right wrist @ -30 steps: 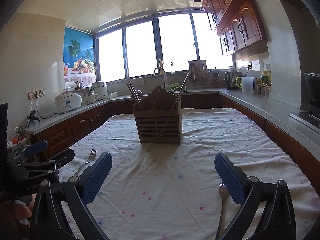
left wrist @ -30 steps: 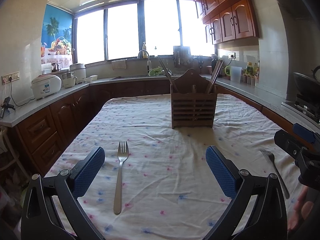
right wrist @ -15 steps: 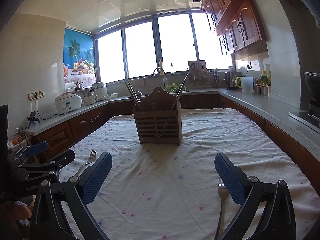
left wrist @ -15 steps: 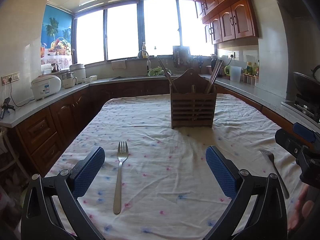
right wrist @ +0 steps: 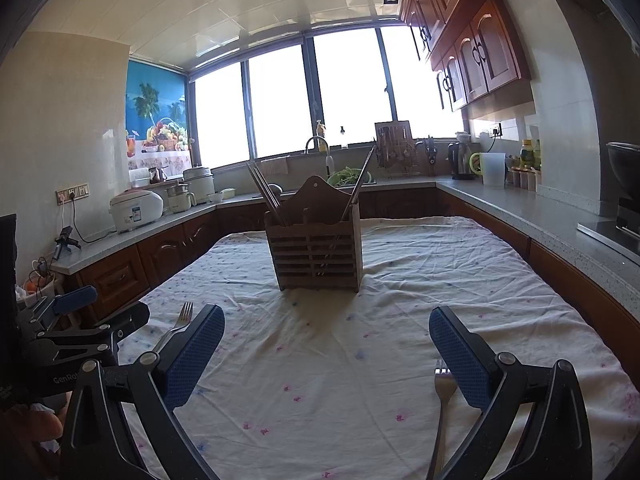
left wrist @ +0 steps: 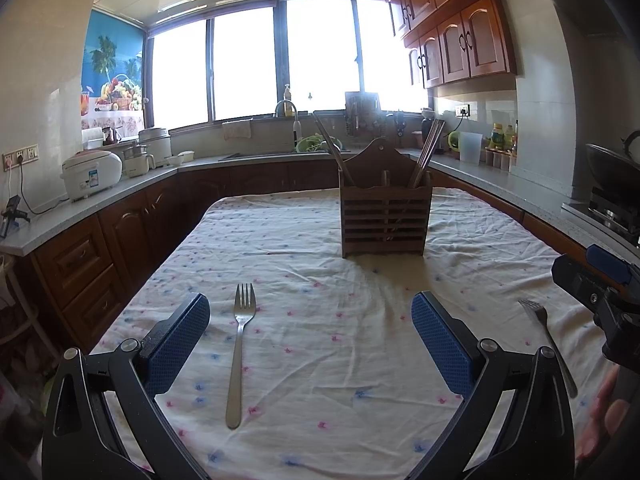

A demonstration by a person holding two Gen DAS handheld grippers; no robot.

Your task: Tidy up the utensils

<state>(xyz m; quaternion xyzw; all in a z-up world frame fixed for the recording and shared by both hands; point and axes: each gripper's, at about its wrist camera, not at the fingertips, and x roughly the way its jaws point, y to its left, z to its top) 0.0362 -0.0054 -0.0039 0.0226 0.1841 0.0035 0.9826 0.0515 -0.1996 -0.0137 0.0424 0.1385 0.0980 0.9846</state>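
Both our claws, left claw (left wrist: 310, 344) and right claw (right wrist: 326, 354), gape empty; we should straddle each fork (left wrist: 239, 350) mid-handle, then drop it into the holder (left wrist: 386, 214).

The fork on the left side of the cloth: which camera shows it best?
Left wrist view: the left fork lies fully visible, tines to handle end. Right wrist view shows only its tines and neck, the rest hidden behind a blue pad.

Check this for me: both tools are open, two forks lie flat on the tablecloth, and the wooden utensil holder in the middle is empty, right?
Not quite. The wooden utensil holder is not empty: the left wrist view shows chopsticks standing in it. The rest holds: the left tool and right tool are open, and the left fork and right fork lie flat on the tablecloth.
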